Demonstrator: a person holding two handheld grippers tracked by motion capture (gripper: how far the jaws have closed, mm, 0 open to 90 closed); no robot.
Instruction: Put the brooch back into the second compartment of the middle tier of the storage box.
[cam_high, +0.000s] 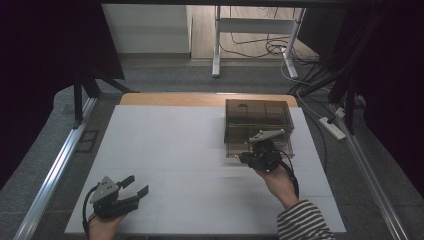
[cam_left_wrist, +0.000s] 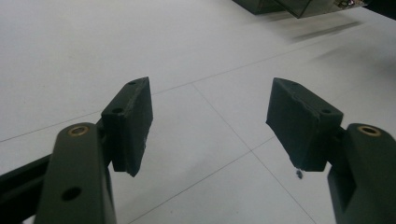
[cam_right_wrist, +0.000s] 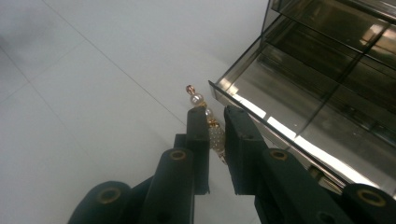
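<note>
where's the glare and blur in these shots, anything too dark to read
Right gripper view: bright glare streaks on the smoked clear drawer box, while the beaded jewellery piece stays sharp. Left gripper view: soft shadow streaks on the white table. High view: dark surroundings, slight blur around the right gripper.

Beaded trinket (cam_right_wrist: 208, 122): lower part hidden between right claw (cam_right_wrist: 215, 140) jaws; we cannot tell its full shape. Smoked clear box (cam_right_wrist: 327, 84): cut off at right gripper view's top and right edges. In high view, right claw (cam_high: 251, 159) blurred.
</note>
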